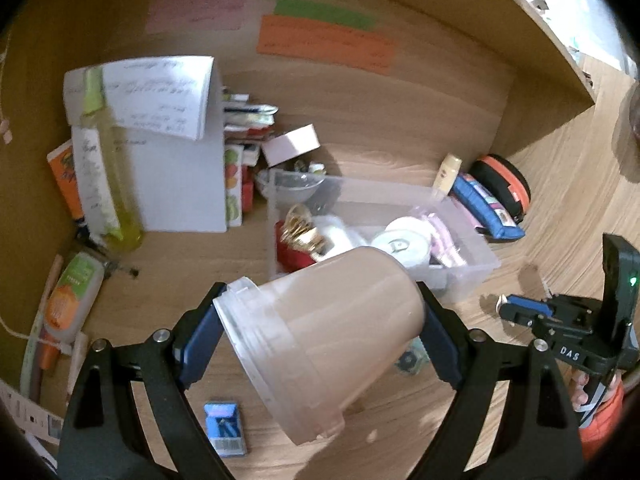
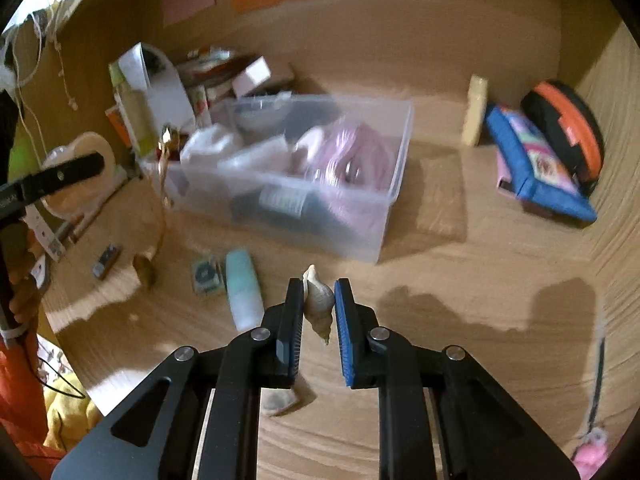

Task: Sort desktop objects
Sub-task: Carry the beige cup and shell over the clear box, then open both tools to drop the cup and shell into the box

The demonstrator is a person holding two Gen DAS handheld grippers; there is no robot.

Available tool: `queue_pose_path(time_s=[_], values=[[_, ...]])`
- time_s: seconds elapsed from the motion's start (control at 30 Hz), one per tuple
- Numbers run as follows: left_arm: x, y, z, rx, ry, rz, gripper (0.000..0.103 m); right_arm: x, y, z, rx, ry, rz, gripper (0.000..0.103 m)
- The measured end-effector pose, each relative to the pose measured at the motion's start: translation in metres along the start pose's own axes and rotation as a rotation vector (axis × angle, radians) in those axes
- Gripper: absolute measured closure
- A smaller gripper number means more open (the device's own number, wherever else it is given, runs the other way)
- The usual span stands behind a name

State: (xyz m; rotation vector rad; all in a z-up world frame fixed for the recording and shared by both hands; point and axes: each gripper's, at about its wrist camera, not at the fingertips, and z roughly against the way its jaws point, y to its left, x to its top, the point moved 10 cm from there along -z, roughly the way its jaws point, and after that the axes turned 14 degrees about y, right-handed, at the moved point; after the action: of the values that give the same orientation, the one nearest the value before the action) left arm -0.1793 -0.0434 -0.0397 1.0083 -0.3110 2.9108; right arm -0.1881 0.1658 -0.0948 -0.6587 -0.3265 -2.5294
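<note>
Tilting down, right tool (image 2: 318,312) clamping shell (image 2: 319,300)

Clear plastic bin (image 2: 384,208), crammed, blocks mid wooden tabletop (image 2: 460,280). Bare lane on its right, up to blue padded pouch (image 2: 536,168) and orange-black round case (image 2: 568,128) against side wall. Left of bin: pale green tube (image 2: 244,288), small patterned packet (image 2: 206,274), blue card box (image 1: 225,428) scattered. Yellow-green bottle (image 1: 108,160) and white papers (image 1: 160,96) crowd back-left corner.

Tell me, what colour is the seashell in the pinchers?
The seashell is pale beige-grey with a creamy tip, clearest in the right wrist view.
</note>
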Motion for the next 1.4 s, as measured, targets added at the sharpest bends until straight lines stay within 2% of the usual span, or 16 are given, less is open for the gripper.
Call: queue_pose_path(time_s=[0.17,0.4,0.6,0.83,1.03,1.23,1.4], values=[[0.013,-0.016,-0.004,-0.016,-0.008,-0.017,0.015,0.024,-0.006,0.017,-0.002,-0.059,0.003,0.089],[0.034,-0.036,-0.019,-0.039,0.000,-0.034,0.015,0.047,-0.004,0.021,0.021,-0.099,0.016,0.089],[0.053,-0.045,-0.040,-0.037,0.021,-0.046,0.015,0.061,-0.003,0.006,0.034,-0.090,0.027,0.089],[0.070,-0.054,-0.083,-0.063,0.087,-0.024,0.015,0.081,0.004,-0.023,0.062,-0.054,0.032,0.089],[0.067,-0.049,-0.109,-0.035,0.131,-0.006,0.014,0.087,0.014,-0.046,0.056,-0.026,0.051,0.089],[0.065,-0.046,-0.112,-0.051,0.145,0.006,0.014,0.085,0.015,-0.051,0.026,-0.031,0.070,0.089],[0.062,-0.041,-0.113,-0.014,0.152,0.011,0.013,0.085,0.015,-0.051,0.016,-0.041,0.073,0.088]])
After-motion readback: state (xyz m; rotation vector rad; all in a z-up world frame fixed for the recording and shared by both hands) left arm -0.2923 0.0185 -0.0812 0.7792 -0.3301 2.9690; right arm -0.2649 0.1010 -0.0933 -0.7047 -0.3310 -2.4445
